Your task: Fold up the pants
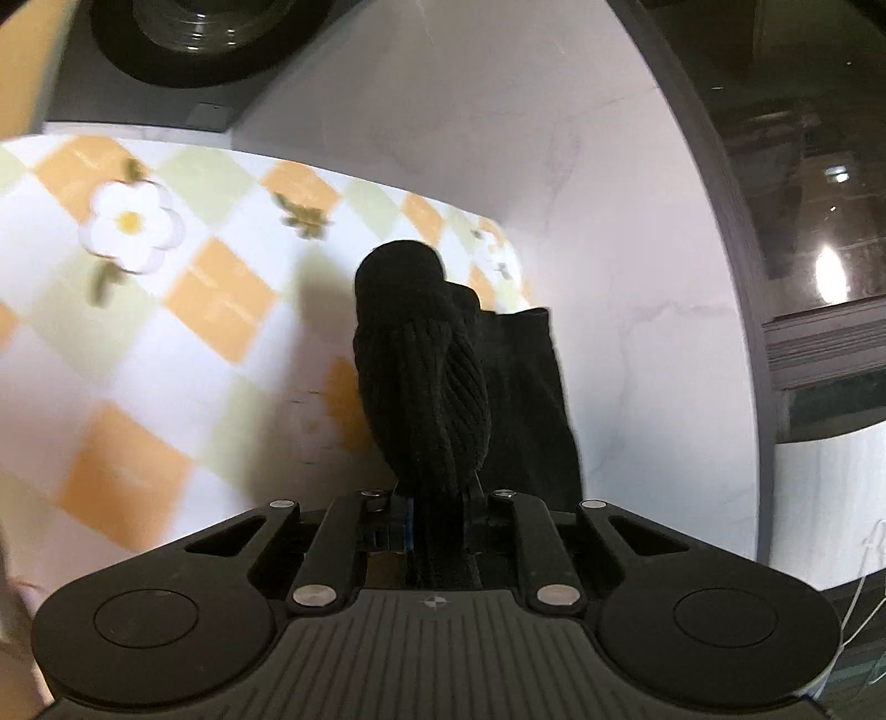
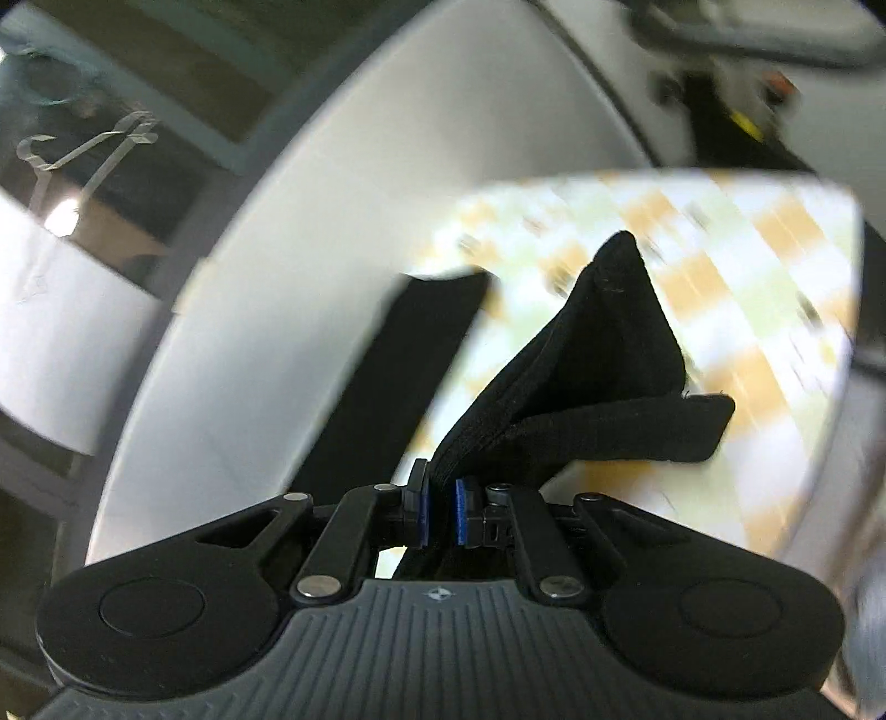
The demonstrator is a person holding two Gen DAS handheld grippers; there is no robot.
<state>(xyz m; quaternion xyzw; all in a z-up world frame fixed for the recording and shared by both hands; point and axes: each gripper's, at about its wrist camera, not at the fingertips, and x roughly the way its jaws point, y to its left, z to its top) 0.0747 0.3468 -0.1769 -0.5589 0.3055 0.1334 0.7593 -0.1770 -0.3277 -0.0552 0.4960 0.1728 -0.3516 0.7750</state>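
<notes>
The pants (image 1: 426,376) are black, with a ribbed knit band bunched up in front of my left gripper (image 1: 437,498), which is shut on that band. A flat black part of the pants (image 1: 531,399) hangs behind it. In the right wrist view, my right gripper (image 2: 440,509) is shut on another edge of the pants (image 2: 598,354), whose folded hem sticks up and out to the right. A second black strip of the pants (image 2: 398,365) trails down to the left. Both grippers hold the cloth lifted above the checked cloth (image 1: 166,332).
A checked orange, green and white tablecloth (image 2: 747,277) with a white flower print (image 1: 130,227) covers part of a round white marble table (image 1: 637,249). A dark glass pane (image 1: 803,166) lies beyond the table's rim. A dark round object (image 1: 194,39) sits at the far edge.
</notes>
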